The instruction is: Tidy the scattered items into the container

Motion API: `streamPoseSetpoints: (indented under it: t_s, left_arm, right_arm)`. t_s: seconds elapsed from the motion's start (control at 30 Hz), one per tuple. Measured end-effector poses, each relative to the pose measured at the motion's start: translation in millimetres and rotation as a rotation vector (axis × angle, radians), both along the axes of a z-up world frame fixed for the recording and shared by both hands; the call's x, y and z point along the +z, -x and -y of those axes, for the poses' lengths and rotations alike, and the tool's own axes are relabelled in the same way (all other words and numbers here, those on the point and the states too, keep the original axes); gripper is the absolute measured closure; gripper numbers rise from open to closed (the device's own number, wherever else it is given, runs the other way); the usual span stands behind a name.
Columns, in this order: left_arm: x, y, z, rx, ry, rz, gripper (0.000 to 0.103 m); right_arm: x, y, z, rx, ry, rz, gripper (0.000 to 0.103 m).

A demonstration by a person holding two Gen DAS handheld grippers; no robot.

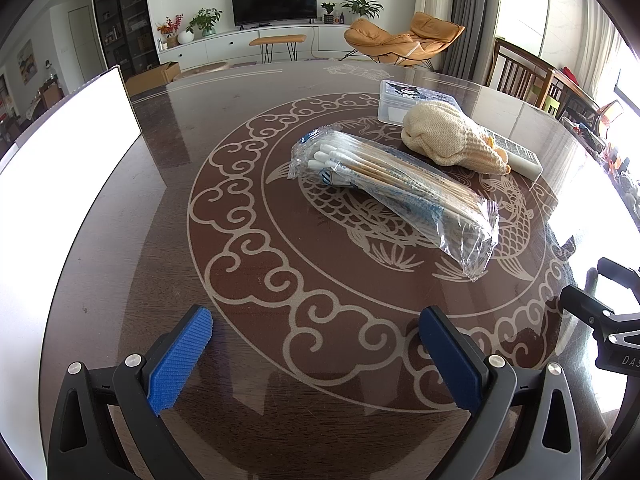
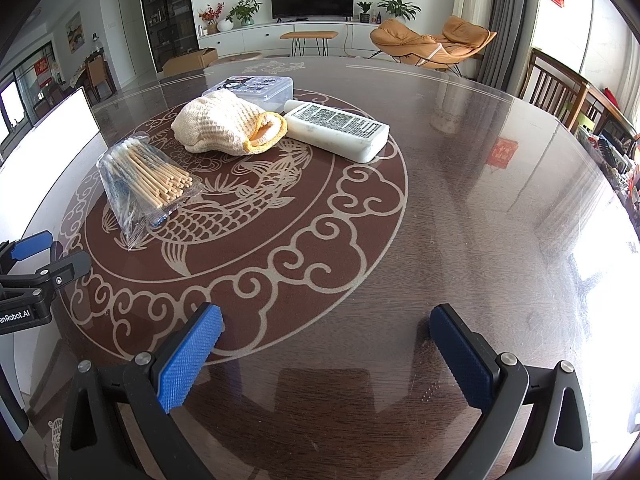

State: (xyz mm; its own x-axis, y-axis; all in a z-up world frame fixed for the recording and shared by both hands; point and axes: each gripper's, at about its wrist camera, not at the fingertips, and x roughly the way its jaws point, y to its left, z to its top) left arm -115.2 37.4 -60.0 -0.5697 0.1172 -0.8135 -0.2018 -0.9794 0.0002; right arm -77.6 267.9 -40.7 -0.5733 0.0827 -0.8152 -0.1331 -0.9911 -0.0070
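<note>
On the round brown table (image 1: pixel 168 208) (image 2: pixel 460 220) lie a clear bag of cotton swabs (image 1: pixel 392 196) (image 2: pixel 140 184), a cream knitted glove (image 1: pixel 448 136) (image 2: pixel 224 128), a white flat bottle with printed text (image 2: pixel 340 130) (image 1: pixel 520 156), and a clear plastic box with a cartoon lid (image 1: pixel 412 98) (image 2: pixel 252 86). A white container (image 1: pixel 60 152) (image 2: pixel 44 148) stands at the table's left. My left gripper (image 1: pixel 316 354) is open over the near edge, well short of the swab bag. Over bare table to the right, my right gripper (image 2: pixel 326 354) is open too, nothing between its fingers.
The right gripper's body (image 1: pixel 600 320) shows at the right edge of the left wrist view, and the left gripper (image 2: pixel 28 272) at the left edge of the right wrist view. Wooden chairs (image 2: pixel 568 92) stand at the table's far right. A living room lies beyond.
</note>
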Motion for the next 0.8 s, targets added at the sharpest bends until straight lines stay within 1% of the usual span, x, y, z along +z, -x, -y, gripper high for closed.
streamPoseSetpoints:
  t_s: [0.8]
  left_arm:
    - [-1.5,1.1,-0.9,0.0,0.0,0.0,0.0]
  right_arm:
    - [-0.2,0.0,0.2,0.0,0.0,0.0,0.0]
